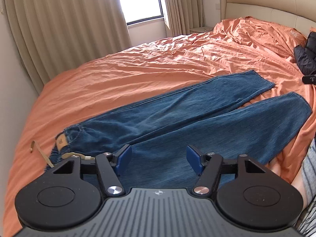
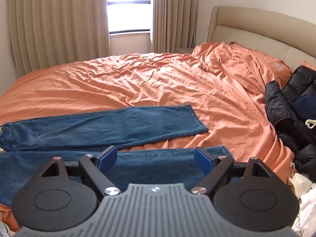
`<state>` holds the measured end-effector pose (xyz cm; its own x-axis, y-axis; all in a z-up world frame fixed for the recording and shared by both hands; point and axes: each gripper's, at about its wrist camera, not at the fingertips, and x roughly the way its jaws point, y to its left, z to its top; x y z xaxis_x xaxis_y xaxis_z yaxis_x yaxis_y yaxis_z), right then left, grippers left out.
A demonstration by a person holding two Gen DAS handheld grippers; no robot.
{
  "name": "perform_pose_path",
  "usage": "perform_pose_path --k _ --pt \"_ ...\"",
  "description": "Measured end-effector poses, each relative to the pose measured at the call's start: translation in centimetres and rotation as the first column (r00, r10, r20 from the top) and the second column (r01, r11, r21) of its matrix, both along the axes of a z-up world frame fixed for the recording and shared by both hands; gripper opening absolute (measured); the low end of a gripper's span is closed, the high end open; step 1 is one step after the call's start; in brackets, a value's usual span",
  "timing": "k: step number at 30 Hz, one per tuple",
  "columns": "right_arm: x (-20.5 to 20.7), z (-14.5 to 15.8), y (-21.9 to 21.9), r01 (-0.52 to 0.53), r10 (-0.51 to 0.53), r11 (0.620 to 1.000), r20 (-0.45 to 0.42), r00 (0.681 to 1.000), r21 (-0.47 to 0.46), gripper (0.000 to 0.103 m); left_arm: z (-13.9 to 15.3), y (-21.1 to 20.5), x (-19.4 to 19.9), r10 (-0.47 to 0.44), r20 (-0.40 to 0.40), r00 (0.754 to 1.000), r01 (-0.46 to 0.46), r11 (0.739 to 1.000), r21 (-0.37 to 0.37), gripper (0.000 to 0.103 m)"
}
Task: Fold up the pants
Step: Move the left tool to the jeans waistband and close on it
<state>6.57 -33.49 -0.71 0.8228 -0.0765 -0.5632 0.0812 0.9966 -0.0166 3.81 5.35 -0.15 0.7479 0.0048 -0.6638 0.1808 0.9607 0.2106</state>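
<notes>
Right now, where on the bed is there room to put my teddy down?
The wide stretch of orange sheet between the blue denim jeans and the beige curtains is bare, up to the padded headboard. It is crowded on the right, where the black puffer jacket lies, and the near edge under both grippers is covered by jeans.

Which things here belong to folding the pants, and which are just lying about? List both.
For the job: blue jeans, left gripper, right gripper.
Lying about: black puffer jacket, white clothes, orange bedsheet underneath.
</notes>
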Motion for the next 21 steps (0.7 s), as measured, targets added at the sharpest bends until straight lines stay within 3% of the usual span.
perform_pose_path --k 3,6,8,10,11,13,19,21 --pt "0.9 -0.4 -0.8 -0.039 0.039 0.999 -0.002 0.999 -0.02 0.081 0.0 3.4 0.4 0.019 -0.024 1.0 -0.018 0.999 0.041 0.069" --pt "2.7 -1.7 -2.0 -0.081 0.081 0.997 -0.002 0.997 0.015 0.079 -0.1 7.7 1.4 0.078 -0.048 0.996 -0.077 0.997 0.024 0.062" --pt "4.7 -3.3 -2.6 -0.1 0.101 0.994 -0.028 0.994 0.032 0.072 -0.6 11.2 2.3 0.13 -0.051 0.99 -0.131 0.991 -0.002 0.062" --pt "6.8 -5.0 -3.1 -0.092 0.096 0.994 -0.06 0.994 0.064 0.054 -1.4 14.8 3.6 0.206 -0.067 0.976 -0.209 0.977 -0.042 0.062" --pt "7.7 -5.8 -3.4 -0.088 0.095 0.992 -0.073 0.993 0.085 0.051 -1.9 16.9 4.2 0.234 -0.08 0.969 -0.24 0.968 -0.072 0.063" --pt "9.6 -7.5 -3.5 -0.084 0.097 0.988 -0.101 0.99 0.128 0.045 -3.2 20.4 5.5 0.292 -0.099 0.951 -0.303 0.944 -0.132 0.064" --pt "12.4 -11.8 -2.4 -0.057 0.084 0.986 -0.175 0.981 0.158 0.045 -7.8 29.6 8.2 0.438 -0.171 0.882 -0.47 0.84 -0.272 0.065" --pt "12.6 -12.7 -2.1 -0.056 0.081 0.989 -0.191 0.978 0.135 0.045 -8.9 31.9 9.1 0.432 -0.192 0.881 -0.473 0.81 -0.347 0.073"
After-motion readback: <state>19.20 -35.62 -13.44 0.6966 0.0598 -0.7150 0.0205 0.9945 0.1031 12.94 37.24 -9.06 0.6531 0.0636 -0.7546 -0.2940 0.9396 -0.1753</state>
